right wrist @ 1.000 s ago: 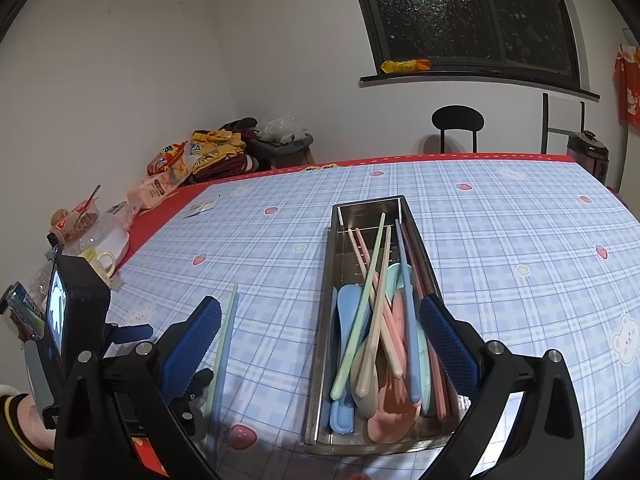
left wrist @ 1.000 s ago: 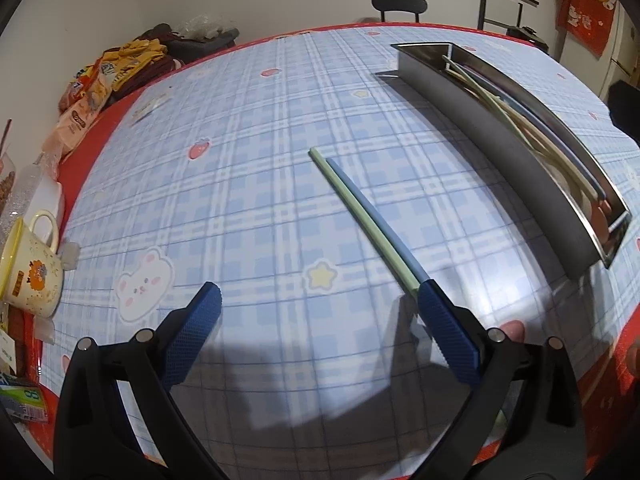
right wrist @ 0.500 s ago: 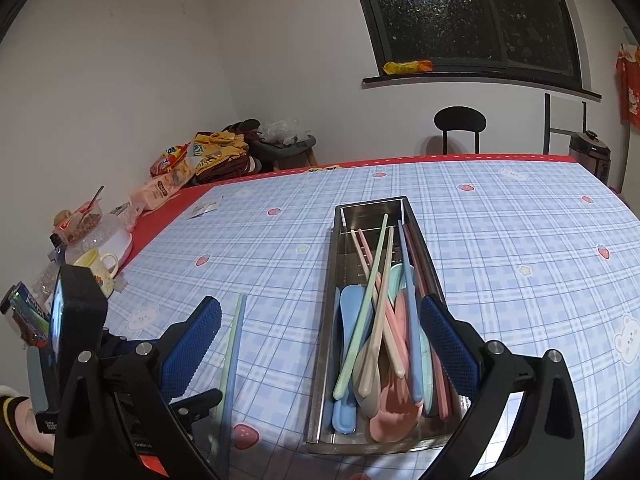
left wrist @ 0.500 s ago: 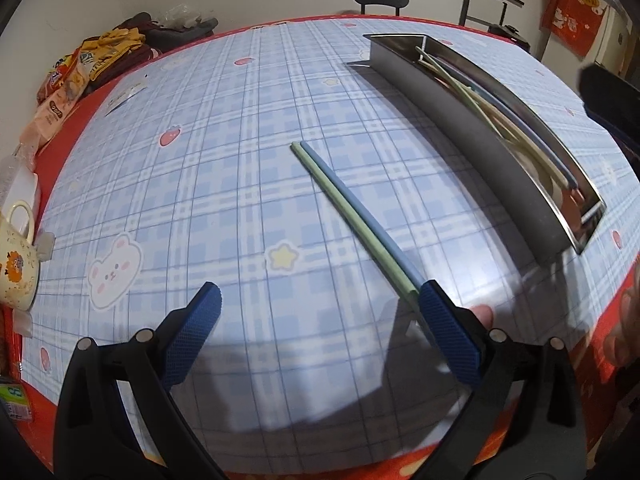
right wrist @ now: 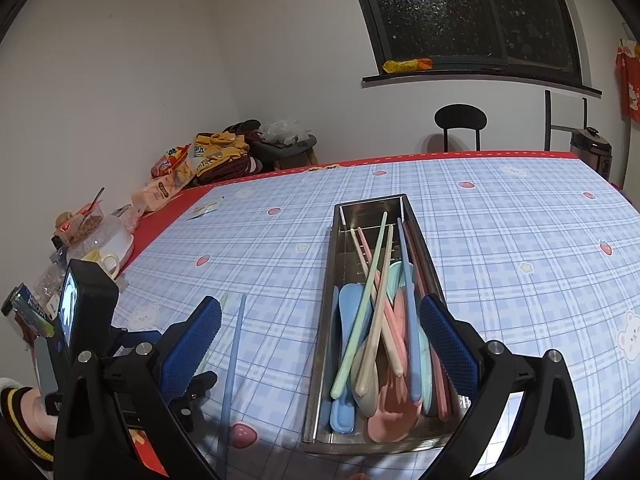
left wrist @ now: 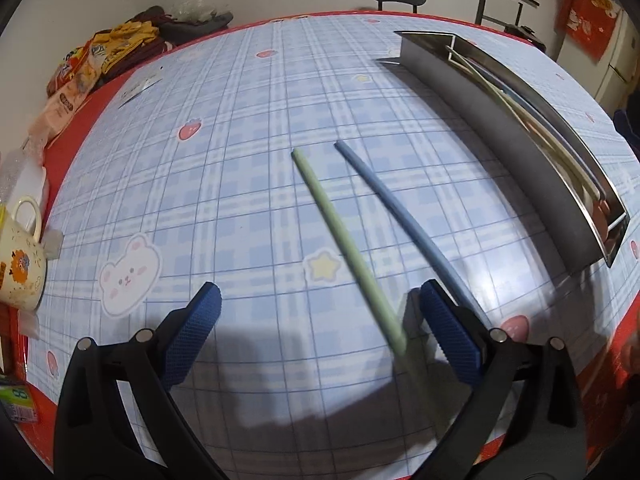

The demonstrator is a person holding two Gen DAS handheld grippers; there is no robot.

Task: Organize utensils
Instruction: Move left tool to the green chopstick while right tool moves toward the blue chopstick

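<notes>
hovering low over the table, left gripper [left wrist: 318, 328] jaws wide apart, nothing held. green chopstick [left wrist: 344, 246] runs lengthwise away between them; blue chopstick [left wrist: 400, 216] lies just right, splayed. right gripper [right wrist: 320, 344], also spread and empty, faces the steel tray [right wrist: 326, 320].

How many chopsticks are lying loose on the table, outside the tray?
2: a green chopstick between the left fingers, and a blue chopstick beside it, nearer the tray.

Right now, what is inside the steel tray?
The steel tray holds several pastel chopsticks lying over blue and pink spoons. Whatever lies beneath that pile, and the exact count, is covered.
</notes>
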